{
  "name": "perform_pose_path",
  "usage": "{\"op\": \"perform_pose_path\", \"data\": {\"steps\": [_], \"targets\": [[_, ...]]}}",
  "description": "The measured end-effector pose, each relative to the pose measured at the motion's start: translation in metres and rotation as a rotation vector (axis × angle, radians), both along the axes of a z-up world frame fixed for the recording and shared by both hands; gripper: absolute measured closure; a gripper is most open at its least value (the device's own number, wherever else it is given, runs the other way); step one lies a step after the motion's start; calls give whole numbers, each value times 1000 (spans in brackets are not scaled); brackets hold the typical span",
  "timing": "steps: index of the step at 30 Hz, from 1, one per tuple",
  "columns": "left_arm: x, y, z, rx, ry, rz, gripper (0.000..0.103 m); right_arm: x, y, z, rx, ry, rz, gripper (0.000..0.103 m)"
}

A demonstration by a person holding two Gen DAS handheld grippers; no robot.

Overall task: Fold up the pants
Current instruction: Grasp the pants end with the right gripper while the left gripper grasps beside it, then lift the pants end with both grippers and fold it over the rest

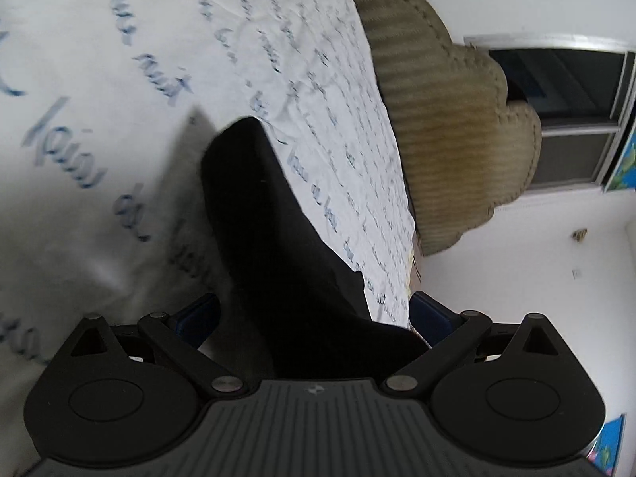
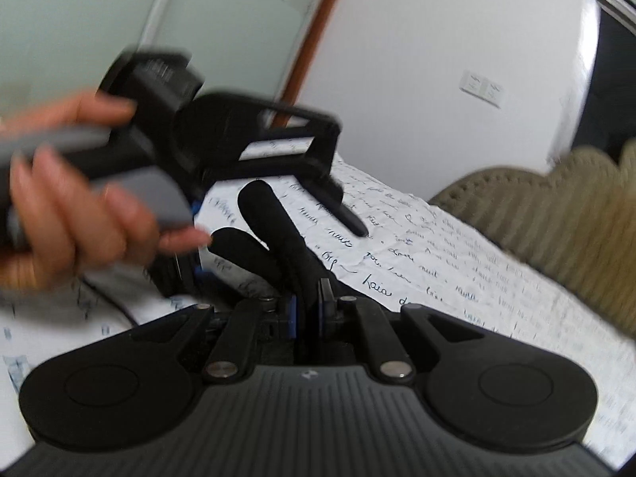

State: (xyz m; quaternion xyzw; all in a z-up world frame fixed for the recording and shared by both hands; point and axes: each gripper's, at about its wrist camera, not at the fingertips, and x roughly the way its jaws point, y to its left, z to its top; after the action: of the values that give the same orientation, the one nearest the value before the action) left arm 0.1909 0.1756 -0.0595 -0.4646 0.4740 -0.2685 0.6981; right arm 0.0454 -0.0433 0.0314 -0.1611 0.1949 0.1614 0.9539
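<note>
The black pants (image 1: pixel 278 238) hang in a long dark fold over the white bed sheet (image 1: pixel 99 79) with blue handwriting. In the left wrist view my left gripper (image 1: pixel 314 318) has its blue-padded fingers (image 1: pixel 198 314) wide apart, with the cloth lying between them. In the right wrist view my right gripper (image 2: pixel 308 310) is shut on a bunched fold of the pants (image 2: pixel 274 234). The left gripper's body (image 2: pixel 222 135), held by a hand (image 2: pixel 71 206), sits just beyond it to the upper left, blurred.
A beige ribbed headboard (image 1: pixel 449 119) borders the bed on the right and also shows in the right wrist view (image 2: pixel 556 214). A dark window (image 1: pixel 564 79) and white wall lie behind. A wall switch (image 2: pixel 481 89) and a door frame (image 2: pixel 314 39) are behind the bed.
</note>
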Motion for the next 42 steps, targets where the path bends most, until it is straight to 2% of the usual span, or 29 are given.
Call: {"op": "perform_pose_path", "data": {"steps": [2, 4, 6, 9, 11, 13, 15, 17, 20, 23, 28, 30, 33, 37, 38, 39, 41, 42], "targets": [[2, -8, 3, 32, -9, -15, 2, 4, -7, 3, 45, 12, -9, 95], [1, -12, 7, 87, -28, -17, 14, 5, -9, 3, 45, 3, -20, 95], [-1, -14, 8, 132, -33, -20, 47, 7, -11, 1, 52, 4, -24, 95], [-3, -11, 7, 146, -31, -9, 70, 7, -6, -3, 41, 8, -19, 95], [-7, -10, 11, 185, -49, 3, 77, 6, -5, -7, 24, 8, -5, 93], [-13, -11, 15, 220, -73, 13, 80, 3, -2, -9, -22, 5, 16, 82], [-19, -15, 22, 276, -110, 20, 82, -6, -1, -10, -85, -26, 16, 50], [-25, -19, 29, 319, -144, 24, 82, -19, -4, -12, -149, -62, 12, 38], [-31, -23, 38, 340, -179, 30, 82, -36, -15, -19, -203, -38, 6, 36], [-33, -23, 45, 304, -182, 37, 83, -47, -27, -27, -189, 16, -25, 36], [-34, -24, 58, 239, -164, 42, 84, -56, -26, -40, -218, 23, -63, 34], [-34, -24, 62, 226, -161, 48, 84, -59, -23, -44, -269, 8, -68, 28], [-31, -26, 62, 223, -141, 61, 84, -68, -17, -57, -396, -19, -73, 27], [-36, -32, 65, 238, -141, 77, 84, -71, -23, -59, -353, 1, -115, 31], [-37, -33, 66, 241, -144, 81, 84, -67, -24, -60, -350, 8, -137, 46], [-39, -34, 67, 245, -148, 82, 84, -66, -26, -61, -357, 13, -156, 72], [-41, -34, 70, 249, -149, 87, 84, -62, -26, -62, -353, 30, -156, 89], [-42, -35, 73, 254, -151, 91, 84, -63, -29, -61, -337, 39, -146, 92]]}}
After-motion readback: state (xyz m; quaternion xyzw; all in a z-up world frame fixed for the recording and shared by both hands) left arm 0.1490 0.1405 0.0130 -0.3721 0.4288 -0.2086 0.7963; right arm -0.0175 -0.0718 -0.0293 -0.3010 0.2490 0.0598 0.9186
